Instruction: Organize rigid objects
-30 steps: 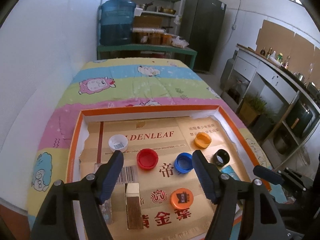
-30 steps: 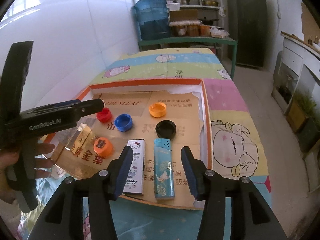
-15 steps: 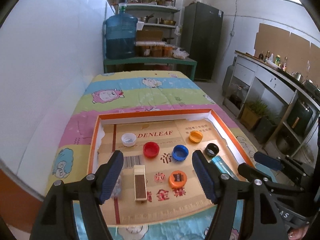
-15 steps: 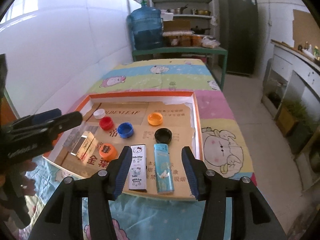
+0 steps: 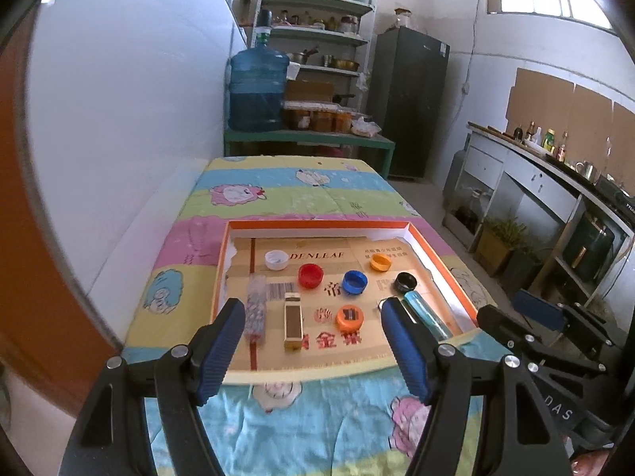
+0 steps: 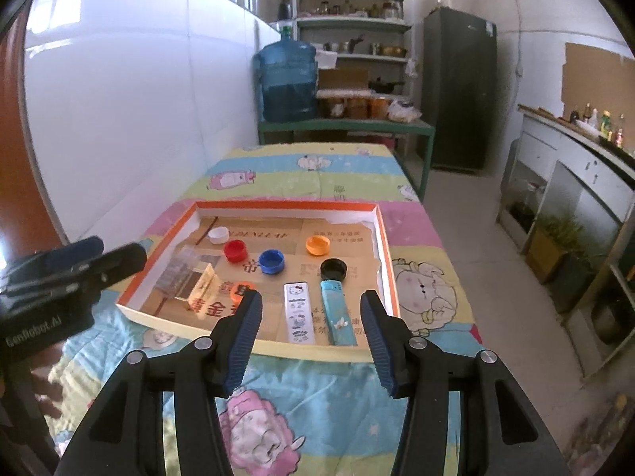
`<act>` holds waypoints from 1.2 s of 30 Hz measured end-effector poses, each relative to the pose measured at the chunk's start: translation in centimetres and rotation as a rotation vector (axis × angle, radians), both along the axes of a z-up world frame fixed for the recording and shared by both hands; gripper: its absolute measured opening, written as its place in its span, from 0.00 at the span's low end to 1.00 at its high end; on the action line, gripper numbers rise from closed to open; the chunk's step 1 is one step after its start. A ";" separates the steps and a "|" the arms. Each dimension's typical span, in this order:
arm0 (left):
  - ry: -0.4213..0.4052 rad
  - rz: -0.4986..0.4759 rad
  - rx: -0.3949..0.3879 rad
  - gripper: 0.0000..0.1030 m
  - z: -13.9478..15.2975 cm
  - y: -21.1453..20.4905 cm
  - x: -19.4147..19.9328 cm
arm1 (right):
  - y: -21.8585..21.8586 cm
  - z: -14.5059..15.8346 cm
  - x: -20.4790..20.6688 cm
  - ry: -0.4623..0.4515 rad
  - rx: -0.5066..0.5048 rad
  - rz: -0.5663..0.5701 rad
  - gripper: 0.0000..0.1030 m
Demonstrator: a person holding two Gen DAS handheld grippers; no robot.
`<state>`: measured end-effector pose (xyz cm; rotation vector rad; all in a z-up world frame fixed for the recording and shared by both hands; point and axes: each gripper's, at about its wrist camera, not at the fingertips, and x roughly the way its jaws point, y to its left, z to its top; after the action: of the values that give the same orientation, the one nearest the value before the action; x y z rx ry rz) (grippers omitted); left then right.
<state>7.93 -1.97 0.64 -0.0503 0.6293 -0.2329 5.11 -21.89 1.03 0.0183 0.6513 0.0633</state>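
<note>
Change: both grippers have pulled back and up from the tray since a second ago, so the whole tray now shows beyond them.
Left gripper (image 5: 311, 351): jaws stand wide apart, holding nothing, above the near edge of the tray.
Right gripper (image 6: 309, 343): jaws about half open, empty, over the quilt short of the tray.
Tray (image 5: 442, 256): orange-rimmed, lined with cardboard, lying on the quilt-covered surface (image 5: 289, 194).
Things: six bottle caps lie in loose rows, white (image 5: 276, 259), red (image 5: 310, 275), blue (image 5: 355, 281), orange (image 5: 381, 262), black (image 5: 405, 281) and a printed orange one (image 5: 349, 317); a gold box (image 5: 293, 325), a clear patterned lighter (image 5: 256, 311), a Hello Kitty lighter (image 6: 298, 311) and a blue lighter (image 6: 336, 311) lie along the near side.
Progress: everything sits inside the tray, spaced and grouped by kind; to my eye the sorting looks done or nearly so.
Writing: "DENLEAF" on the cardboard, red Chinese characters nearer; "GenRobot.AI" on the left gripper's body.
</note>
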 end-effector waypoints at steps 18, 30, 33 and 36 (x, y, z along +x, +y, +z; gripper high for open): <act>-0.036 0.087 0.001 0.69 1.7 2.0 -8.7 | 2.3 2.9 -8.0 -0.063 -0.034 -0.076 0.52; -0.099 0.177 0.037 0.69 3.1 2.4 -12.8 | 3.4 4.8 -12.2 -0.130 -0.079 -0.084 0.52; -0.119 0.178 0.038 0.69 3.5 2.1 -13.9 | 3.6 5.2 -13.5 -0.144 -0.076 -0.078 0.52; -0.123 0.160 0.029 0.68 3.6 2.0 -14.7 | 4.0 5.4 -14.8 -0.151 -0.074 -0.066 0.52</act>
<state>-6.74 0.05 4.29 -0.0571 0.5030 -0.0716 -9.68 -17.88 6.46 -0.0363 0.5009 -0.0228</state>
